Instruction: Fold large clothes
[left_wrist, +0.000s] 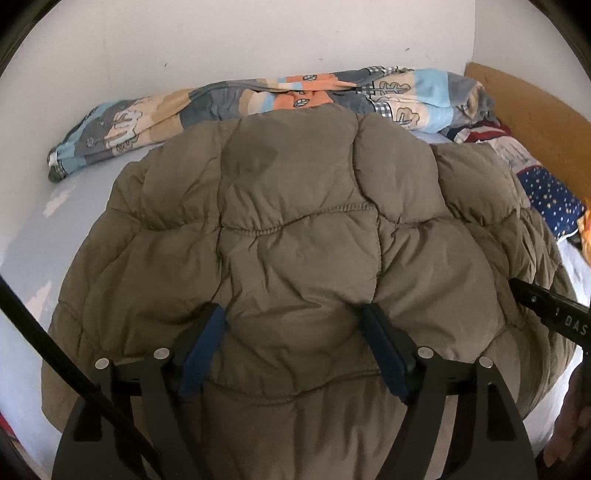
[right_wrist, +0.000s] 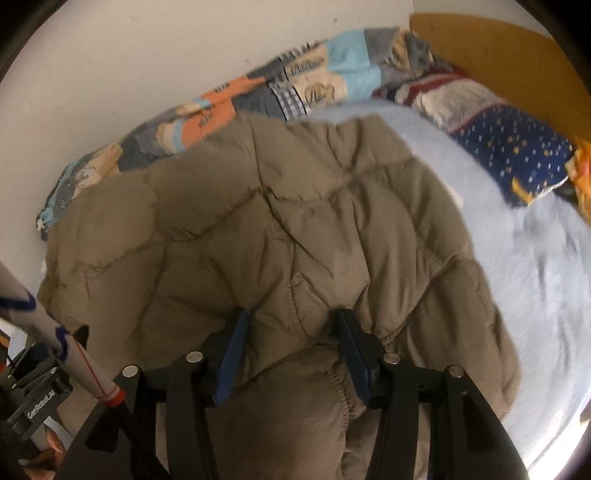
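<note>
A puffy olive-brown quilted jacket (left_wrist: 295, 229) lies spread over a pale blue bed sheet (left_wrist: 33, 229), filling most of both views. My left gripper (left_wrist: 293, 317) reaches over the jacket's near edge, and a thick bulge of padding fills the gap between its blue pads (left_wrist: 203, 347), which press on it from both sides. My right gripper (right_wrist: 290, 321) holds a gathered fold of the same jacket (right_wrist: 277, 206) near an elasticated hem, creases running from its fingertips. In the left wrist view one black finger of the right gripper (left_wrist: 550, 314) shows at the right edge.
A rolled patchwork quilt (left_wrist: 258, 99) lies along the white wall behind the jacket. A navy star-print cloth (right_wrist: 513, 155) and a wooden headboard (right_wrist: 498, 51) are at the far right. Bare sheet (right_wrist: 535, 280) lies right of the jacket. A white pole (right_wrist: 55, 332) crosses the lower left.
</note>
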